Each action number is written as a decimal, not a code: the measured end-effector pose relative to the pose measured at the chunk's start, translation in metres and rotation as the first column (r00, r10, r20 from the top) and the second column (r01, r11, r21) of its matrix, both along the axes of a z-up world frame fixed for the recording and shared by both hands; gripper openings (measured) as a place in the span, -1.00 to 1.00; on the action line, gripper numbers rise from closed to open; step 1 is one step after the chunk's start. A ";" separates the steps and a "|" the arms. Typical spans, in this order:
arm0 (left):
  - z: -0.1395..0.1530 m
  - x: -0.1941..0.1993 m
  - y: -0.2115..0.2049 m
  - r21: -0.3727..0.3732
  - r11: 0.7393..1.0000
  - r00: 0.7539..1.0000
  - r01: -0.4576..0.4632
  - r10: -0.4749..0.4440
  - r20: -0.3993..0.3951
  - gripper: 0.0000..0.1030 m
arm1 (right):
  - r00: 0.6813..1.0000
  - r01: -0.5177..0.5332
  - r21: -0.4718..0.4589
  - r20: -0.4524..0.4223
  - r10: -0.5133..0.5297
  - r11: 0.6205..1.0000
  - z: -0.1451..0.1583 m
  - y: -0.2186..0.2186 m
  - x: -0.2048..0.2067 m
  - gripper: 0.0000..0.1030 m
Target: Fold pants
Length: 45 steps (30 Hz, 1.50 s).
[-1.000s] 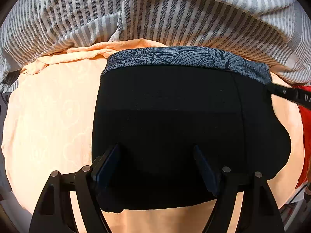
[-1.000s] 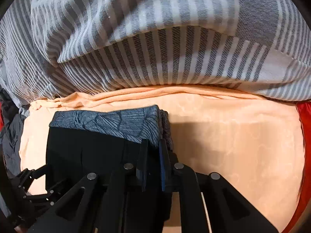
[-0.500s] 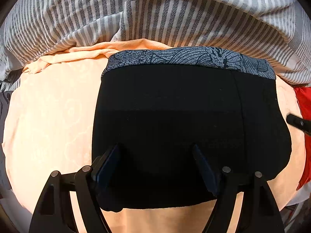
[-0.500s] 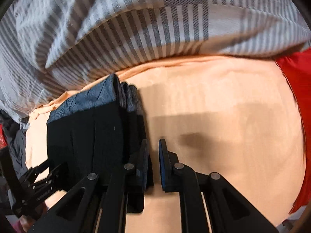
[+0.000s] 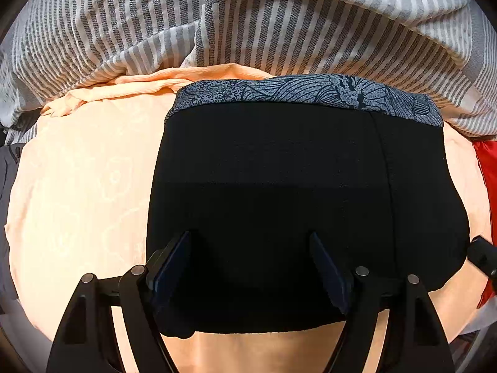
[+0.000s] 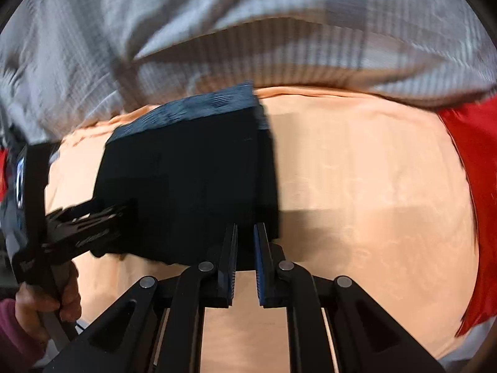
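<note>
Left hand-held gripper [image 5: 251,264] gapes over folded pants [image 5: 298,192] — peach bedsheet [image 5: 80,186] beneath.

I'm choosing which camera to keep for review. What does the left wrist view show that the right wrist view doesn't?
Only the left: its own open left gripper over the pants, whose waistband print is sharp. Only the right: the shut right gripper, empty, and a hand holding the other tool. Both: the folded black pants on the peach sheet, the striped blanket.

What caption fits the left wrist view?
Open left gripper over folded black pants on an orange sheet, striped blanket behind.
</note>
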<state>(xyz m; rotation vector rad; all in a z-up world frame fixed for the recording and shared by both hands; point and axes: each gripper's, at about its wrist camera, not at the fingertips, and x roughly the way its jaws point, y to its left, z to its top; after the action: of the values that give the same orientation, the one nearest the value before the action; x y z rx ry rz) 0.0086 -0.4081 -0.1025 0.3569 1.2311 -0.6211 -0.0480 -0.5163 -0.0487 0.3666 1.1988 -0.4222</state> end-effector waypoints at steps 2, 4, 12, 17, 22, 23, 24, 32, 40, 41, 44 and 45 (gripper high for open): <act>0.000 0.000 0.000 -0.002 1.000 1.000 0.002 -0.002 0.000 0.53 | 1.000 -0.016 0.009 -0.006 0.016 1.000 -0.005 0.005 0.005 -0.77; 0.000 -0.001 0.001 -0.006 1.000 1.000 0.004 -0.004 -0.001 0.53 | 1.000 -0.018 0.016 -0.009 0.018 1.000 -0.008 0.006 0.007 -0.77; 0.007 0.005 0.017 -0.037 0.999 1.000 -0.021 0.020 -0.020 0.53 | 0.992 0.106 0.162 -0.084 -0.093 0.981 -0.040 -0.021 -0.010 -0.63; 0.012 0.023 0.038 -0.066 0.997 0.998 -0.040 0.037 -0.046 0.53 | 0.989 0.124 0.131 -0.100 -0.111 0.984 -0.038 -0.027 -0.021 -0.03; 0.014 0.048 0.060 -0.115 0.992 0.994 -0.052 0.040 -0.099 0.53 | 0.987 0.143 0.148 -0.094 -0.130 0.979 -0.036 -0.031 -0.024 0.10; 0.014 0.052 0.063 -0.127 0.990 0.994 -0.055 0.042 -0.104 0.53 | 0.987 0.144 0.149 -0.092 -0.131 0.978 -0.036 -0.031 -0.024 0.18; 0.015 0.056 0.066 -0.139 0.988 0.993 -0.060 0.045 -0.108 0.53 | 0.987 0.145 0.150 -0.089 -0.133 0.978 -0.036 -0.032 -0.024 0.26; 0.008 0.077 0.075 -0.185 0.977 0.986 -0.106 0.079 -0.149 0.94 | 0.989 0.144 0.163 -0.052 -0.137 0.976 -0.030 -0.038 -0.017 0.36; -0.017 0.086 0.067 -0.168 0.983 0.967 -0.075 0.031 -0.252 0.94 | 0.983 0.183 0.207 -0.024 -0.182 0.961 -0.031 -0.057 -0.010 0.54; -0.020 0.086 0.066 -0.162 0.984 0.966 -0.070 0.026 -0.257 0.94 | 0.983 0.184 0.217 -0.022 -0.184 0.959 -0.032 -0.059 -0.009 0.54; -0.028 0.089 0.063 -0.149 0.988 0.965 -0.042 0.001 -0.262 0.94 | 0.982 0.185 0.255 -0.008 -0.189 0.949 -0.036 -0.065 -0.008 0.54; -0.029 0.089 0.062 -0.149 0.988 0.964 -0.031 -0.010 -0.266 0.94 | 0.981 0.184 0.278 0.003 -0.192 0.943 -0.038 -0.068 -0.007 0.55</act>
<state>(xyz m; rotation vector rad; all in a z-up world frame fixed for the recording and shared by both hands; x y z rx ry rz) 0.0977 -0.3459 -0.1314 0.1408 1.4310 -0.7676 -0.0547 -0.5842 -0.0870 0.7311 1.2004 -0.4123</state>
